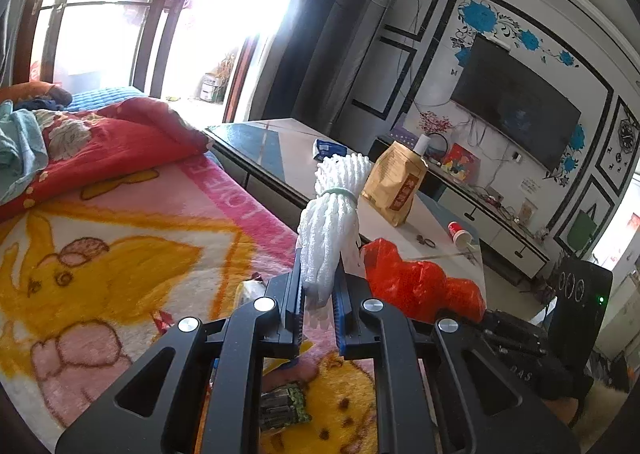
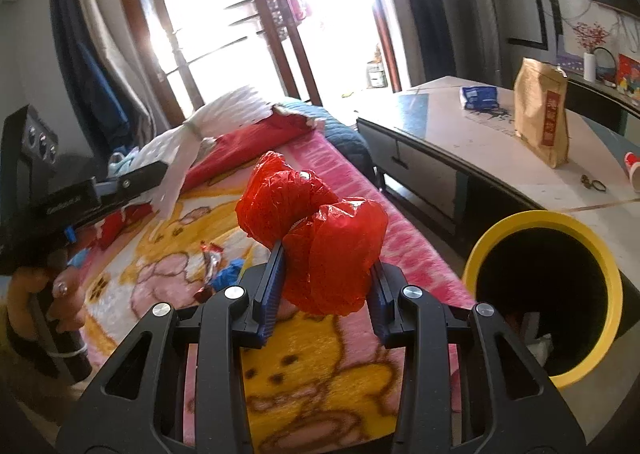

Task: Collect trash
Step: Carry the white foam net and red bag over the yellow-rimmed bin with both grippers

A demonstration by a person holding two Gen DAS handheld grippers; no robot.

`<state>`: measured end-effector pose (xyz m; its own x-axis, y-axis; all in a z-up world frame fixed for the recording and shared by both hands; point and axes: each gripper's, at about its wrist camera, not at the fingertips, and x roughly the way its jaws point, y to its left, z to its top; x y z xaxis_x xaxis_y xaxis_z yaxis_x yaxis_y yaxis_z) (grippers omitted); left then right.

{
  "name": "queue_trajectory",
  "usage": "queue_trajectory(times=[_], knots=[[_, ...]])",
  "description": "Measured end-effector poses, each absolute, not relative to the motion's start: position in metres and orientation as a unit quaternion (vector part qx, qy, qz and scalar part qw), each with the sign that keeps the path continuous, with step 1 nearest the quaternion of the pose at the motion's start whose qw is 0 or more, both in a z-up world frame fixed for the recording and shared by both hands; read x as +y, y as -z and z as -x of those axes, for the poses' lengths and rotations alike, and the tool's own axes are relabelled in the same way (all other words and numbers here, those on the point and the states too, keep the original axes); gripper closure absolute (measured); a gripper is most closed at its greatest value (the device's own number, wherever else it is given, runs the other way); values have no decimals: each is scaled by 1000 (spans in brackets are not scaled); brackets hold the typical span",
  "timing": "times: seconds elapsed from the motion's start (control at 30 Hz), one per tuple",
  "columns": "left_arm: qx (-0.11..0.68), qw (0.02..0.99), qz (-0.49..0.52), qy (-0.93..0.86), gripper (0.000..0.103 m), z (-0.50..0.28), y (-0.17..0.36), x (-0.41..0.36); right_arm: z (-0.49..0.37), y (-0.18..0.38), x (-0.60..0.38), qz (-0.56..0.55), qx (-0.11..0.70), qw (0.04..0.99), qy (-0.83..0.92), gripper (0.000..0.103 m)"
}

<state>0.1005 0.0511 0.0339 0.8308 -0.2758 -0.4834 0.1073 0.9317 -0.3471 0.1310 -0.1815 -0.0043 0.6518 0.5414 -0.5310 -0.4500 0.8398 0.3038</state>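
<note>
My left gripper (image 1: 318, 294) is shut on a white foam net bundle (image 1: 332, 213) tied with a green band, held upright above the bed; the bundle also shows in the right wrist view (image 2: 224, 113). My right gripper (image 2: 320, 286) is shut on a crumpled red plastic bag (image 2: 316, 234), which shows in the left wrist view (image 1: 416, 282) too. A yellow-rimmed black bin (image 2: 544, 302) stands just right of the right gripper, with some trash inside. Small wrappers (image 2: 212, 258) lie on the blanket. A green packet (image 1: 284, 406) lies under the left gripper.
The pink and yellow cartoon blanket (image 1: 120, 254) covers the bed. A low table (image 2: 440, 141) beside it holds a tan paper bag (image 2: 540, 113), a blue packet (image 2: 478, 95) and a red cup (image 1: 460, 234). A TV (image 1: 516, 101) hangs on the wall.
</note>
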Motion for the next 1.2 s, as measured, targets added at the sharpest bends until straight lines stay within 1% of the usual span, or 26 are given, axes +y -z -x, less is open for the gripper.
queue_trajectory(times=[0.63,1.2], knots=[[279,941,124,145,91,-116,-37,7,-144,-3,-242,-113,296,928,-195,73],[295,933,104,179,91,-131,-24,-29,-156,0,-289,-124,288,942,-117,73]])
